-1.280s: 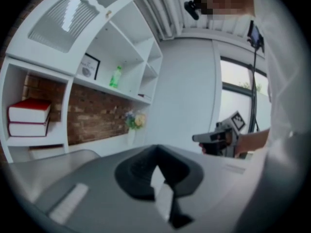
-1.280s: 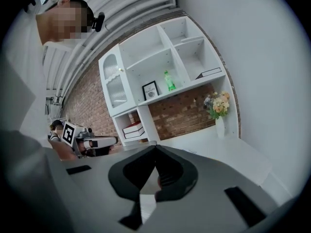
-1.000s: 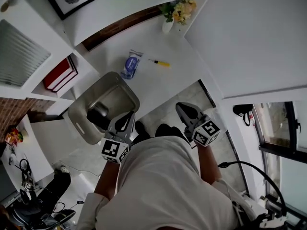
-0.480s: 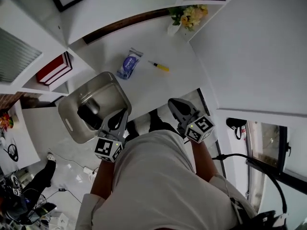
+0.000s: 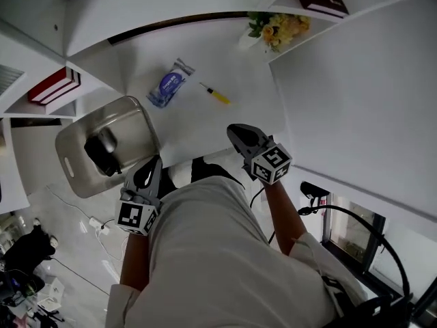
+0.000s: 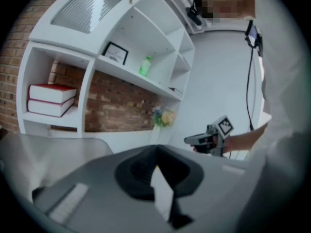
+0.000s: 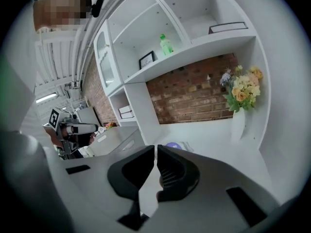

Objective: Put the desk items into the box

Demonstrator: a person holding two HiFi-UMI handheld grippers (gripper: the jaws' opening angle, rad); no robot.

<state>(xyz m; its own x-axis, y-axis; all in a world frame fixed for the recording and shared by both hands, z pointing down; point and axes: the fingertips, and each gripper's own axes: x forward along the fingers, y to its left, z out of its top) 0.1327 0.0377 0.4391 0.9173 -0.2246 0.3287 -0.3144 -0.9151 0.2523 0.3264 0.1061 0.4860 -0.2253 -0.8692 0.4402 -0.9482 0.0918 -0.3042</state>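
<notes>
1. So, both handheld grippers are hovering over the near edge of the plain white desktop (image 5: 205,125). The left gripper (image 5: 150,166) is sitting by the near corner of the box, and the right gripper (image 5: 237,132) is hanging over the desk edge. Each one is showing its jaws pressed together, pinching nothing.
2. The grey round-cornered box (image 5: 130,118) is sitting at the desk's left end, with a chunky black object (image 5: 102,150) lying inside.
3. A soft blue-and-white packet (image 5: 167,85) and a thin yellow pen (image 5: 216,95) are lying near each other on the desktop, outside the box and well ahead of both grippers.
4. White curved shelving (image 5: 136,12) is wrapping around the desk, with a red brick wall (image 7: 194,98) showing behind it.
5. Stacked red books (image 5: 53,87) are lying in the left cubby, a bunch of yellow flowers (image 5: 283,26) is standing in the far right corner, and a green bottle (image 7: 166,44) and a black-framed picture (image 7: 147,60) are sitting on the upper shelf.
6. A white cable (image 5: 95,222) is trailing across the pale floor.
</notes>
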